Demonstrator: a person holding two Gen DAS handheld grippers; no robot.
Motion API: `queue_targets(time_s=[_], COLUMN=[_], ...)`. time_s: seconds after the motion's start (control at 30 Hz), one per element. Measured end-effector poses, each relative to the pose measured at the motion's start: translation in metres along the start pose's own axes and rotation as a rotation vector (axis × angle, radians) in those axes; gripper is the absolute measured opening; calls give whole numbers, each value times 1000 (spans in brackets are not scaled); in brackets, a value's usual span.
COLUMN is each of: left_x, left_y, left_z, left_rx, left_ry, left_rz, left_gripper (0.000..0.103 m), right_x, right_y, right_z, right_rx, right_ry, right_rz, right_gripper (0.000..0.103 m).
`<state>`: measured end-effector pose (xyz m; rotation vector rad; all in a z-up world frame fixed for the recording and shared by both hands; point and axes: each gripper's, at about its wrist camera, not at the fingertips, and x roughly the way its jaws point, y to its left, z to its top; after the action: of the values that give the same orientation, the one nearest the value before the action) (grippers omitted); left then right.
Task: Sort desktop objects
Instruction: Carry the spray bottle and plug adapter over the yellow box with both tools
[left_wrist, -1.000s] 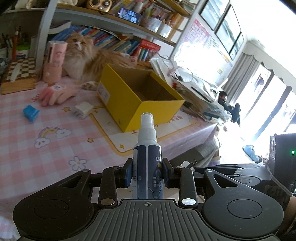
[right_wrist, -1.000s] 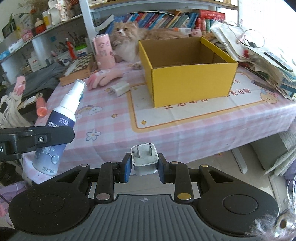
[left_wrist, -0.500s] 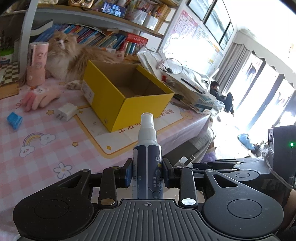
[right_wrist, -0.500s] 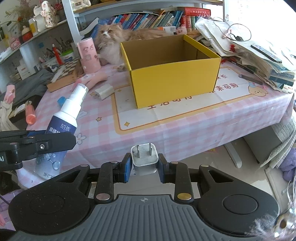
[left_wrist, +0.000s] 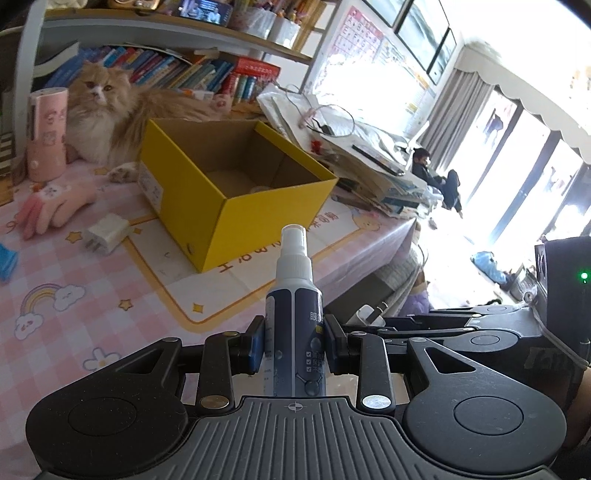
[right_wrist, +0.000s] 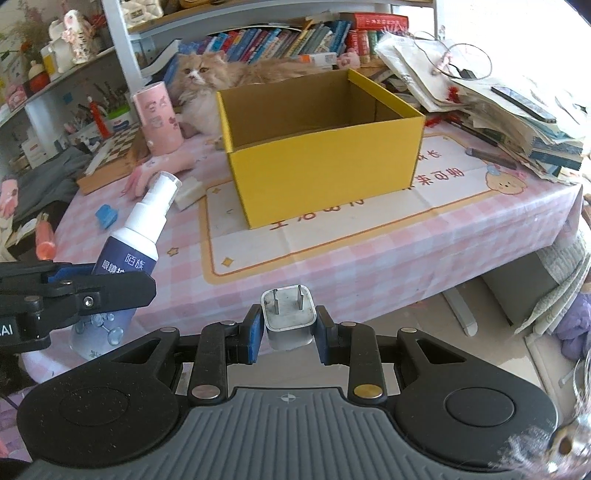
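My left gripper (left_wrist: 294, 347) is shut on a dark blue spray bottle (left_wrist: 294, 314) with a white nozzle, held upright off the table's near edge; the bottle also shows in the right wrist view (right_wrist: 129, 258). My right gripper (right_wrist: 288, 332) is shut on a white plug adapter (right_wrist: 288, 319), prongs up, in front of the table. An open yellow cardboard box (right_wrist: 321, 155) stands on the pink checked tablecloth (right_wrist: 332, 258); it also shows in the left wrist view (left_wrist: 229, 184). A second white charger (left_wrist: 107, 234), a pink glove (left_wrist: 51, 206) and a blue clip (right_wrist: 106, 216) lie left of the box.
A fluffy orange cat (right_wrist: 221, 81) sits behind the box beside a pink cylinder (right_wrist: 159, 118). A messy stack of papers and books (right_wrist: 498, 110) fills the table's right end. A chessboard (right_wrist: 110, 151) lies at the far left. Bookshelves stand behind.
Both grippers have drawn closer to the table and box, which now look larger. Their holds on the bottle and adapter are unchanged.
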<state>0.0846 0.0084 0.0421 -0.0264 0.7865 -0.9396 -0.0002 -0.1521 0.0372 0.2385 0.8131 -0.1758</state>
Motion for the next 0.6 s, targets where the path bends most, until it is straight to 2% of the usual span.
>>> queue_targets(time_s=[0.27, 0.6], left_x=[20, 48], left_y=[-7, -16], left_z=[6, 21], left_rx=[14, 28], left_ry=[41, 51], left_rz=[-10, -7], left_gripper=[31, 31], right_x=[8, 23], right_y=[-18, -38], right_z=[2, 17], right_rx=[34, 30], right_ry=[24, 46], right_rz=[-3, 10], right_gripper=[26, 26])
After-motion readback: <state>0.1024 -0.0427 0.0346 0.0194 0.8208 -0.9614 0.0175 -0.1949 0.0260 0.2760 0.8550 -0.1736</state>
